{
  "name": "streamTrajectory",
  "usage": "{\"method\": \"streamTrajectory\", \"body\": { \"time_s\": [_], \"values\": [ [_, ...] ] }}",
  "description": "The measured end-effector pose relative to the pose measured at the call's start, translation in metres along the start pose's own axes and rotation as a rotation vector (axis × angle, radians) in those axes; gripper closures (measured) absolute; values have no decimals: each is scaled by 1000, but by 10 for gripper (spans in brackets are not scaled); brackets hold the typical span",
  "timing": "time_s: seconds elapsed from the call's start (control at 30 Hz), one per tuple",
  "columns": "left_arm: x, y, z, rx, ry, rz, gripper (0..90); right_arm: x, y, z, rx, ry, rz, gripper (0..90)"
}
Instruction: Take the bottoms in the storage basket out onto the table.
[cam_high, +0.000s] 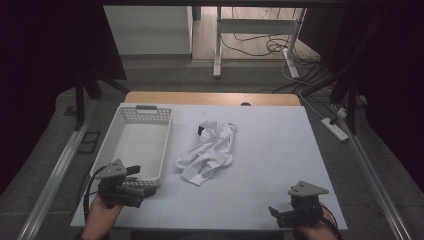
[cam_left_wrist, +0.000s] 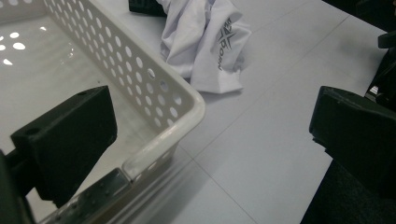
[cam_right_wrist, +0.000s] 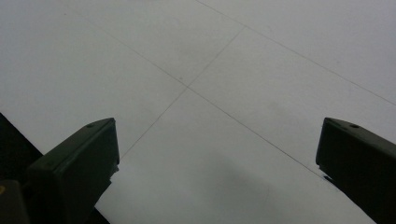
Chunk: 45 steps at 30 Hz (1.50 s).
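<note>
High view: white table w/ crumpled white shirt at centre, just right of white perforated basket. Left hand low at near-left edge, left gripper level, aimed right, at basket's near right corner; jaws wide apart, holding nothing. Right gripper at near-right edge, aimed left, well apart from shirt; jaws wide apart over bare table, nothing held.

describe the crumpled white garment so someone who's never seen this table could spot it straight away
On the pale table, look just right of the white perforated basket, near the middle. The white garment lies there in a crumpled heap. It is the one soft thing on the table, with a dark printed logo and a dark patch at its far end.
</note>
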<state>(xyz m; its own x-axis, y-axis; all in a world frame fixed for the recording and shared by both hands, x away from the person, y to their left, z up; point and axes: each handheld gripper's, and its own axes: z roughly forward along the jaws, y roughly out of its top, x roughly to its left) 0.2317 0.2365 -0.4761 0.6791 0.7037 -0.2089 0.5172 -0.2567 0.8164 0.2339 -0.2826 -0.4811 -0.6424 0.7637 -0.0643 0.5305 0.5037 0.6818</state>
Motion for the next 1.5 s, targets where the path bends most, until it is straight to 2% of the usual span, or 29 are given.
{"method": "streamTrajectory", "body": {
  "time_s": [0.5,1.0,1.17,1.5],
  "values": [
    [-8,-12,-10,15,14,-7,4,0,0,0,4,-1,2,0],
    [-13,-31,-21,21,30,-42,3,-1,0,0,5,-6,7,0],
    [-13,-38,-25,27,65,-53,0,0,0,0,6,-7,6,0],
    [-10,-49,-31,33,91,-79,0,-1,0,0,7,-11,8,0]
  ]
}}
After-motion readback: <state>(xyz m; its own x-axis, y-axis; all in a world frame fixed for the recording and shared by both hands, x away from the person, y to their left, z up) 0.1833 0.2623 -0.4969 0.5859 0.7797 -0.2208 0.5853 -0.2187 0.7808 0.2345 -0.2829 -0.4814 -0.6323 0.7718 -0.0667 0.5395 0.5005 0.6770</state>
